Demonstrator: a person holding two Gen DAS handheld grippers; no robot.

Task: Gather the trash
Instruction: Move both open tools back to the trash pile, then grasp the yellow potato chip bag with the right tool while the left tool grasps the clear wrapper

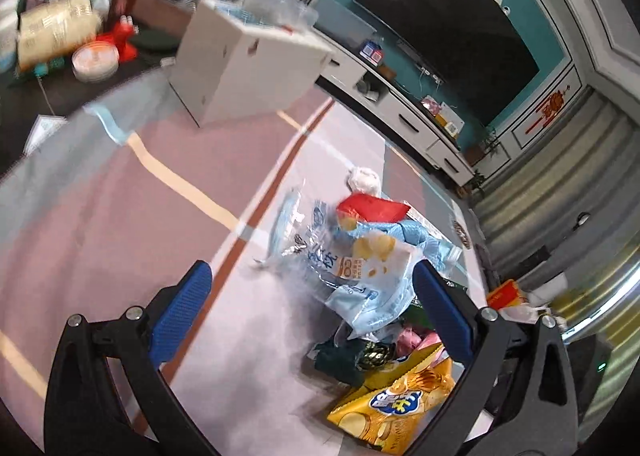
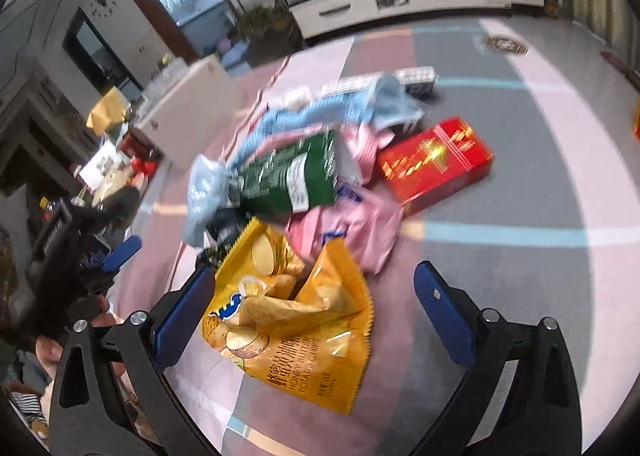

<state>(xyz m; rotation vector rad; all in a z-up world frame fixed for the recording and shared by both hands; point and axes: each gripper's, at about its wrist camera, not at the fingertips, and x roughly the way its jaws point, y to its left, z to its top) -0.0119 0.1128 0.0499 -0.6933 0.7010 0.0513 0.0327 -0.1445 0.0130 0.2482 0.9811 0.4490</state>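
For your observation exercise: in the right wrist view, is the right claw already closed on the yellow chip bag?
No. The right claw stands wide open above the yellow chip bag, which lies flat on the floor between its blue pads.

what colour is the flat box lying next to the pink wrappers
Red with gold print; the box shows best in the right wrist view.

Under the green snack bag [image 2: 292, 171], the pink wrapper [image 2: 356, 228] lies half hidden; the clutter beside the white box [image 1: 244, 67] blurs beyond telling.
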